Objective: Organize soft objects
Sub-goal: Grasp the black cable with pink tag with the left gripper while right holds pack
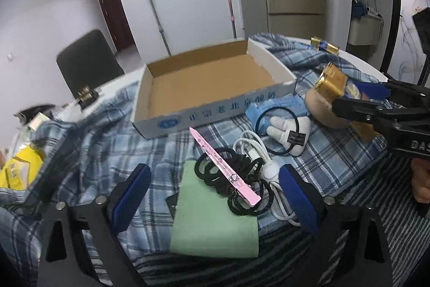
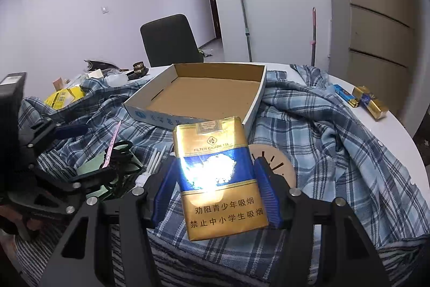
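Desk point(image 2: 397, 131) under plaid cloth point(image 2: 322, 125); my right claw point(image 2: 215, 176) clamps a gold cigarette pack point(image 2: 217, 179), frame centre; my left claw point(image 1: 215, 192) gapes wide over hair ties point(image 1: 242, 179), empty.

Left gripper point(image 1: 215, 195) fingers spread wide, nothing between; right gripper point(image 2: 215, 190) fingers clamped on pack.

Glossy foil-like cigarette pack point(image 2: 220, 176), matt brown cardboard tray point(image 1: 212, 82), soft woven plaid cloth point(image 2: 317, 131), smooth pink plastic clip point(image 1: 224, 168).
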{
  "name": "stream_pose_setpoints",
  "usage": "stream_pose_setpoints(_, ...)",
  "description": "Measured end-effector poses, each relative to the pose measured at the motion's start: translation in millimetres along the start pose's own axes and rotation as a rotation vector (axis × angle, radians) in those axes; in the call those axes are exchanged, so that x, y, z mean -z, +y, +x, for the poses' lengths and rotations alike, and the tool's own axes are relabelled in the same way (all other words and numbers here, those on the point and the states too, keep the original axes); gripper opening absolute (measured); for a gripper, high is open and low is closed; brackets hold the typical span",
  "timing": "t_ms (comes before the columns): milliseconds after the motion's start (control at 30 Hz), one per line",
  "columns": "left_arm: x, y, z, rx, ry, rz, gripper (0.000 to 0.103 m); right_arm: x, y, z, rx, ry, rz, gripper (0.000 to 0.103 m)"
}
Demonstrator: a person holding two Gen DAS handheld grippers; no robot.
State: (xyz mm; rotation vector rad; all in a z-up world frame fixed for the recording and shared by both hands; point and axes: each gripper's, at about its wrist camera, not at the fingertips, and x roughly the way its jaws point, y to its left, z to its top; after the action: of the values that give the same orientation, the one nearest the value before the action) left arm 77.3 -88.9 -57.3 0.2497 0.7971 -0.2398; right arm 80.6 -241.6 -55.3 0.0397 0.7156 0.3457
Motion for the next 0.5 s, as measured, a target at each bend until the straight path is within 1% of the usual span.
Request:
stream_pose_setpoints(67, -1, 5, 6, 0.023, 0.025, -0.028, 0.090, 0, 1, 1, 0.003, 0.005, -0.001, 0.058)
stream_pose_setpoints(133, -2, 9, 12, 0.040, 0.043, -0.050, 0.085, 0, 1, 3, 0.001, 0.013, 0.001, 0.058)
stream_pose_setpoints(200, 1, 11, 17, 0.058, 0.062, -0.064, 0.074, 0, 1, 4, -0.001, 0.019, 0.000, 0.058)
stream_pose_setpoints(233, 3, 11, 19, 0.067, 0.072, -0.066, 0.070, 0, 1, 4, -0.001, 0.021, -0.003, 0.058)
stream_pose_setpoints(300, 4, 11, 23, 0.071, 0.080, -0.070, 0.057, 0, 2, 5, 0.001, 0.023, -0.010, 0.058)
stream_pose_setpoints(400, 4, 12, 20, 0.076, 0.064, -0.075, 0.044, 0, 3, 5, 0.006, 0.024, -0.017, 0.058)
stream_pose_setpoints(433, 4, 12, 19, 0.075, 0.060, -0.076, 0.042, 0, 3, 5, 0.007, 0.024, -0.017, 0.058)
stream_pose_setpoints(500, 4, 13, 18, 0.075, 0.047, -0.086, 0.031, 0, 3, 6, 0.010, 0.027, -0.019, 0.058)
